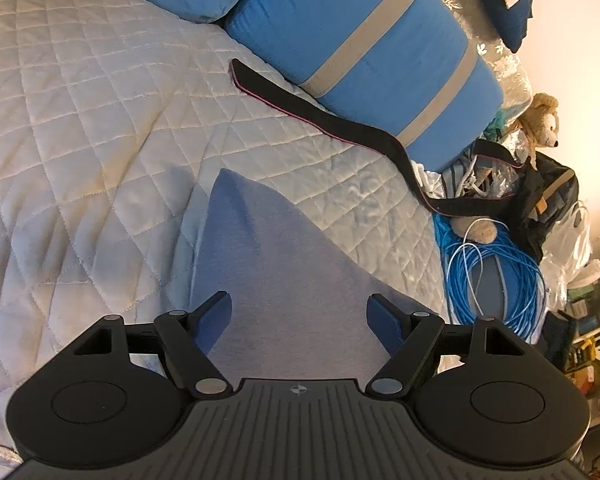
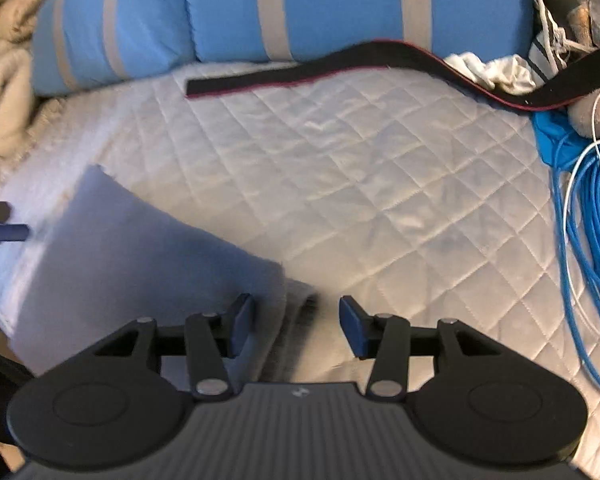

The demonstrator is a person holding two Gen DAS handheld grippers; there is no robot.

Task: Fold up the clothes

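Note:
A pale grey-blue garment (image 1: 268,248) lies folded flat on the white quilted bedspread (image 1: 80,120), tapering to a corner at its far end. My left gripper (image 1: 300,302) hovers over its near part, jaws wide open, pads touching nothing. In the right wrist view the same garment (image 2: 132,248) lies at the lower left, with its rolled, folded edge (image 2: 296,304) running between the fingers of my right gripper (image 2: 297,306). That gripper is open and its pads stand clear of the cloth. One blue fingertip of the left gripper (image 2: 4,232) shows at the far left edge.
Blue pillows with grey stripes (image 1: 372,52) line the far side of the bed. A black strap with a red edge (image 1: 320,116) trails across the quilt. A coil of blue cable (image 2: 592,240), a teddy bear (image 1: 540,120) and a dark bag (image 1: 548,196) crowd the right side. Beige and green blankets (image 2: 4,80) are heaped at left.

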